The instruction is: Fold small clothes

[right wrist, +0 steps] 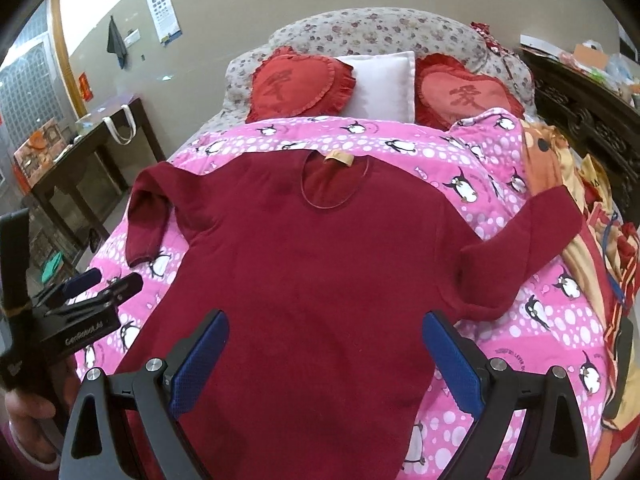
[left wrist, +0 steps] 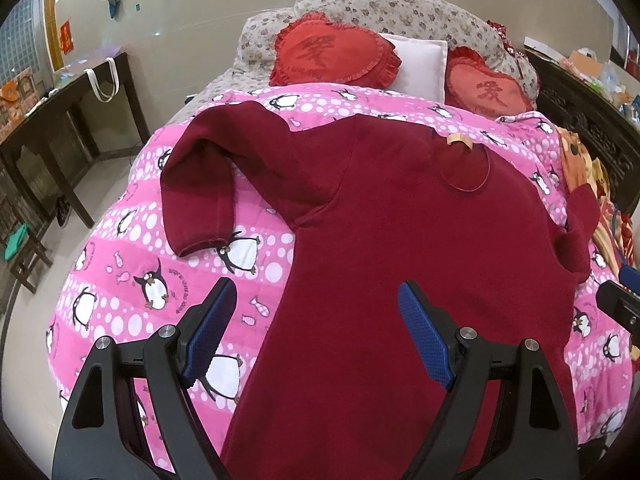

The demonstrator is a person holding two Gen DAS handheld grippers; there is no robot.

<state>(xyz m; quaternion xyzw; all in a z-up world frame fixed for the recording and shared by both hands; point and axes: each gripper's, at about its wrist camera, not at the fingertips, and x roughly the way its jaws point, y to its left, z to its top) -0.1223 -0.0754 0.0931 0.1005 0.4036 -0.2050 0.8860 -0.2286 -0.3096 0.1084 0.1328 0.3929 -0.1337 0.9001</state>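
You are facing a bed covered by a pink penguin quilt point(right wrist: 500, 216), with a beige wall behind it. A dark red long-sleeved top point(right wrist: 320, 264) lies spread flat on the quilt, neckline toward the pillows at 12 o'clock and hem toward you at 6 o'clock. A tan label point(right wrist: 339, 157) shows inside the neck opening. In the right wrist view, one sleeve point(right wrist: 144, 216) is bent down toward 9 o'clock and the other sleeve point(right wrist: 524, 240) stretches out toward 3 o'clock.

Your right tongs point(right wrist: 326, 360) are spread wide open over the lower body of the top, gripping nothing. Your left tongs point(left wrist: 316, 338) are likewise wide open and empty, one blue pad over the quilt, the other over the red fabric near the garment's edge.

Beyond the top, at 12 o'clock, two red heart cushions point(right wrist: 300, 84) flank a white pillow point(right wrist: 384, 84). A dark wooden tabletop point(left wrist: 68, 92) stands at 9 o'clock, and a heap of patterned cloth point(right wrist: 592, 240) lies at 3 o'clock.
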